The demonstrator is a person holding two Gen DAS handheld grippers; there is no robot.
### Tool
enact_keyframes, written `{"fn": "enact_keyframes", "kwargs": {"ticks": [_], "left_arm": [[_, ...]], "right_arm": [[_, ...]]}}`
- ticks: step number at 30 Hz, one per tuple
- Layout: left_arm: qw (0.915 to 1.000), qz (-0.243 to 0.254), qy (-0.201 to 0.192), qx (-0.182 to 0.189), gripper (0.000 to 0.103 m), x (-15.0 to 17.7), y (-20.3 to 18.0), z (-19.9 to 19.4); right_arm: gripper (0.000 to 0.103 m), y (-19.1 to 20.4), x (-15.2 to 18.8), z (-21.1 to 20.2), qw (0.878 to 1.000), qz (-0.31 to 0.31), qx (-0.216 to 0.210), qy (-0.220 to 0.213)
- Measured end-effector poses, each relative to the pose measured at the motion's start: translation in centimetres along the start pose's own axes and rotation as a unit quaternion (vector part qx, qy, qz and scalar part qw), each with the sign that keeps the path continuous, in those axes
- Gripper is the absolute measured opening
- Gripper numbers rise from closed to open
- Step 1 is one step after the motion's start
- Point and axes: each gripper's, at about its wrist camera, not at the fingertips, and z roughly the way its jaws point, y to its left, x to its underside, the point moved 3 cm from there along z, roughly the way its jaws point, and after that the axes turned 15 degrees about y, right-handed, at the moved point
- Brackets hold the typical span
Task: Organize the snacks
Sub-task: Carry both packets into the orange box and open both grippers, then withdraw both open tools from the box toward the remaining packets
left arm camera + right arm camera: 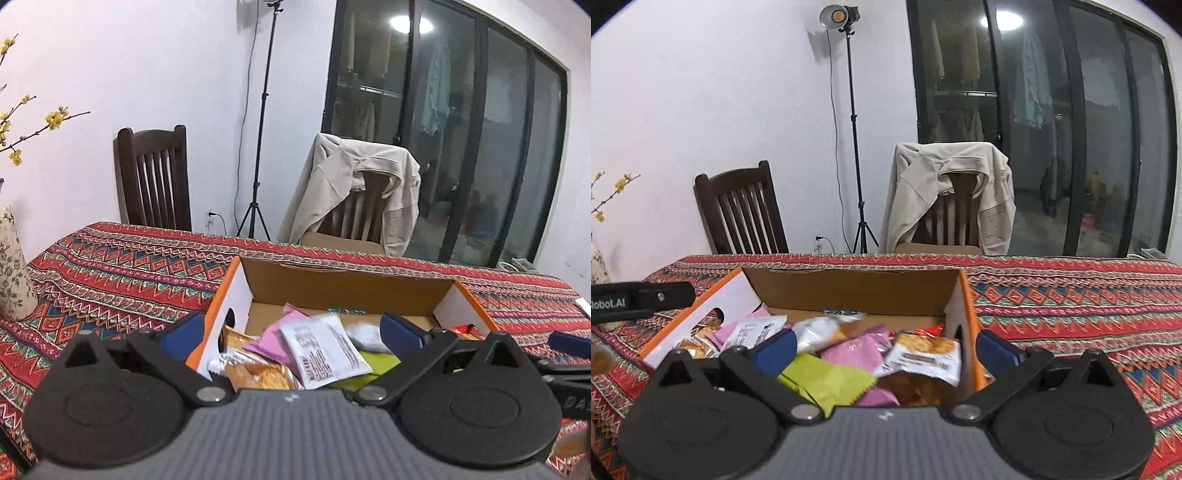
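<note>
An open cardboard box (343, 284) with orange and white sides sits on the patterned tablecloth and holds several snack packets: pink (273, 341), white printed (325, 350), yellow-green (373, 360) and biscuit packs (258, 373). My left gripper (291, 330) is open and empty, straddling the box's left wall. The box also shows in the right wrist view (857, 291), with a yellow-green packet (831, 380), pink packets (853, 350) and a white biscuit pack (923, 358). My right gripper (886, 349) is open and empty, straddling the box's right wall.
A floral vase (11, 266) with yellow blossoms stands at the table's left. Two dark wooden chairs (155, 181) stand behind the table, one draped with a beige jacket (354, 188). A light stand (853, 147) is by the wall. Glass doors are at the right.
</note>
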Motion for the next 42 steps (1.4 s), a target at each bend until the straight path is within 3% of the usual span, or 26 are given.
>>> {"fn": "enact_keyframes", "kwargs": {"ticks": [6,16,23,29,35,38,40,41,42], "left_arm": [[0.9998,0.007,0.013,0.013,0.103,2.4,-1.0,-1.6],[0.9972,0.031,0.060,0.031,0.103,6.9,-3.1,-2.7],[0.9939,0.046,0.096,0.027,0.103,9.3,-4.9,-2.1],[0.9921,0.049,0.114,0.021,0.103,10.1,-5.9,-1.4],[0.9909,0.051,0.122,0.024,0.103,10.3,-7.8,-0.7],[0.9902,0.053,0.127,0.026,0.103,10.4,-8.9,-0.2],[0.9896,0.056,0.131,0.024,0.103,10.5,-9.7,0.1],[0.9892,0.058,0.132,0.024,0.103,10.5,-10.2,0.3],[0.9888,0.061,0.134,0.024,0.103,10.6,-10.6,0.5]], "right_arm": [[0.103,-2.4,2.2,-3.5,1.000,0.003,0.010,-0.005],[0.103,-6.7,7.2,-5.8,0.998,-0.008,0.057,0.036],[0.101,-7.6,9.5,-4.1,0.994,-0.016,0.068,0.079],[0.094,-8.7,9.7,-1.8,0.990,0.011,0.085,0.108],[0.090,-7.3,10.3,0.3,0.992,-0.006,0.034,0.124],[0.088,-6.0,11.0,0.6,0.990,-0.036,0.033,0.130],[0.085,-5.6,11.2,0.5,0.990,-0.044,0.034,0.127],[0.073,-5.6,11.3,0.3,0.991,-0.043,0.025,0.126],[0.048,-5.6,11.3,-0.1,0.991,-0.040,0.018,0.125]]}}
